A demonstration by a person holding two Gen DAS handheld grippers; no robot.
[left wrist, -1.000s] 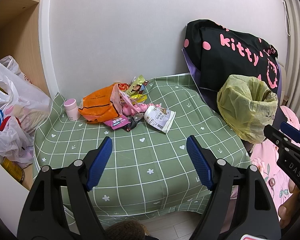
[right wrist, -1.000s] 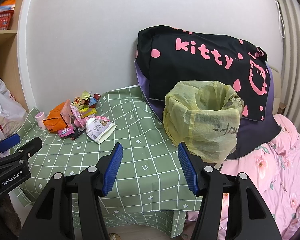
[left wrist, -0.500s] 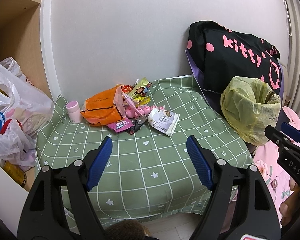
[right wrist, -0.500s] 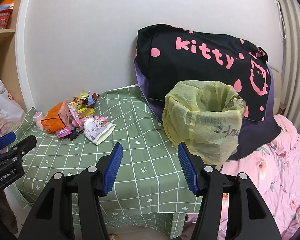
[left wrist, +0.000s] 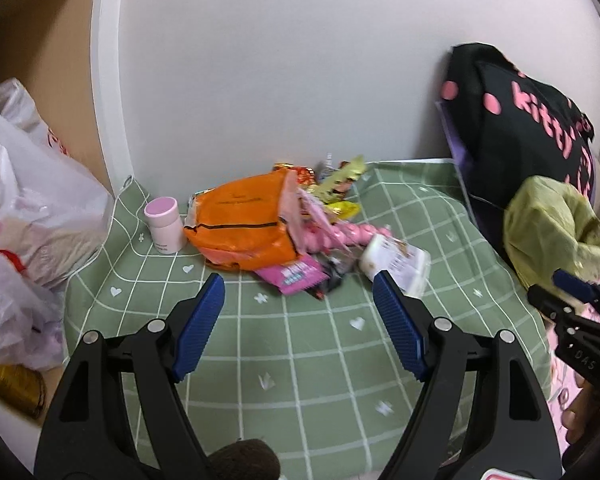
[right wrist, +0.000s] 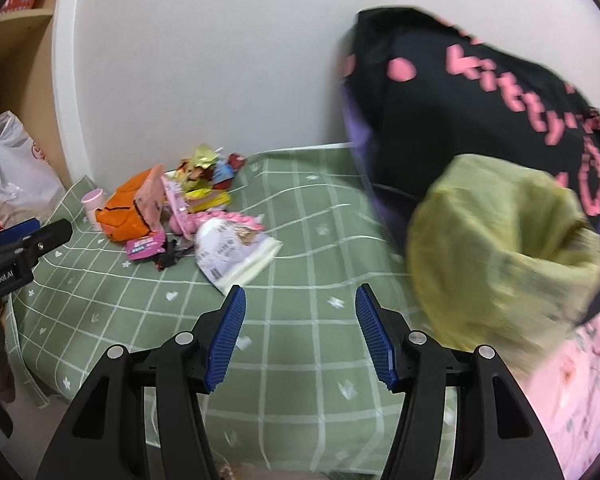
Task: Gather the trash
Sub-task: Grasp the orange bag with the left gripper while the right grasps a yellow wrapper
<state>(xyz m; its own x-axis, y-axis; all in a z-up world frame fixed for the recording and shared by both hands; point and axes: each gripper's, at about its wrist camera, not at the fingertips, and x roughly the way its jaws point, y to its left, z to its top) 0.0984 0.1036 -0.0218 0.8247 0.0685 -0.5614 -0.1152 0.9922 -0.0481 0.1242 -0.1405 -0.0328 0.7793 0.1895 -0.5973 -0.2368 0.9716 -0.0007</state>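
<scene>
**Cloth, crinkled film and ribbed plastic**

A matt green checked tablecloth point(left wrist: 300, 360) bears glossy wrappers: an orange foil-like bag point(left wrist: 244, 224) and a white pouch point(right wrist: 232, 256). At 3 o'clock a thin, crinkled yellow plastic bin liner point(right wrist: 496, 248). The left gripper point(left wrist: 300, 320) has ribbed blue pads point(left wrist: 198, 326) on matt black plastic.

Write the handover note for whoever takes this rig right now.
Left gripper: open, empty, above the green tablecloth, facing the trash.
Right gripper: open, empty, over the cloth beside the yellow-lined bin.
Trash: orange bag, white pouch, pink wrapper and small wrappers piled near the wall, next to a pink-capped bottle.
Done: nothing gripped.
Left: carry every piece to the bin.
</scene>
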